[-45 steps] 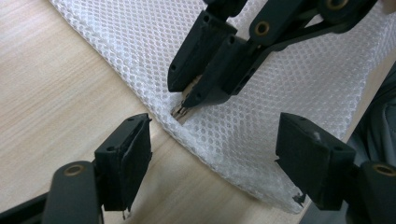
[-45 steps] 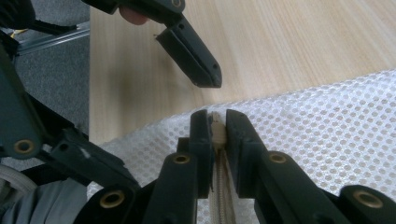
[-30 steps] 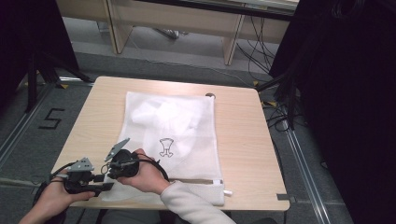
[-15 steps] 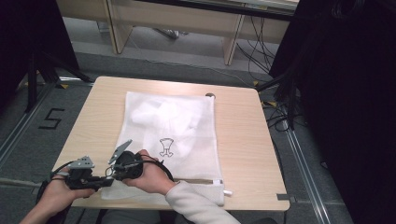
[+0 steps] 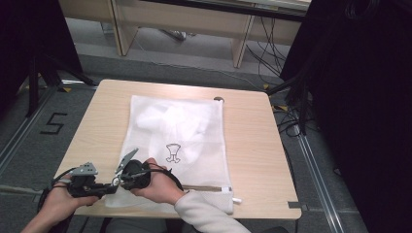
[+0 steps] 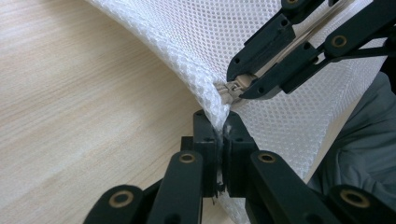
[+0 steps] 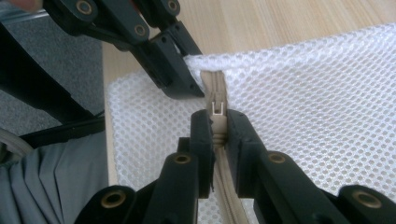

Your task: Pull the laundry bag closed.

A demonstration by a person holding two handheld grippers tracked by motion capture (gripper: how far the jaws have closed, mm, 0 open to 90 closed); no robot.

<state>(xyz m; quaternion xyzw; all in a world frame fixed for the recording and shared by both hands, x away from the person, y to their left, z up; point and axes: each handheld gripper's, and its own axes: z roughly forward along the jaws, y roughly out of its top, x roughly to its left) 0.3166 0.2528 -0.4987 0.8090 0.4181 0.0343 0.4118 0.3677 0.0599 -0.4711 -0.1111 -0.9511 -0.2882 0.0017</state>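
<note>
A white mesh laundry bag point(image 5: 180, 126) lies flat on the wooden table point(image 5: 252, 145), with a beige zipper along its near edge. My left gripper point(image 6: 218, 122) is shut on the bag's near left corner point(image 6: 212, 100), the mesh pinched between its pads. My right gripper point(image 7: 217, 116) is shut on the zipper pull point(image 7: 216, 108), right at that corner, and the zipper tape point(image 7: 229, 198) runs back between its jaws. In the high view both grippers meet at the table's near left: the left gripper point(image 5: 111, 183) points right and the right gripper point(image 5: 121, 178) points left. A small black drawing point(image 5: 172, 152) marks the bag's middle.
Bare wood lies to the left and right of the bag. The table's near edge point(image 5: 262, 214) is just under my forearms. A floor mark "5" point(image 5: 52, 124) lies to the left, a dark curtain point(image 5: 359, 97) stands at the right, and light wooden furniture point(image 5: 194, 19) stands beyond the table.
</note>
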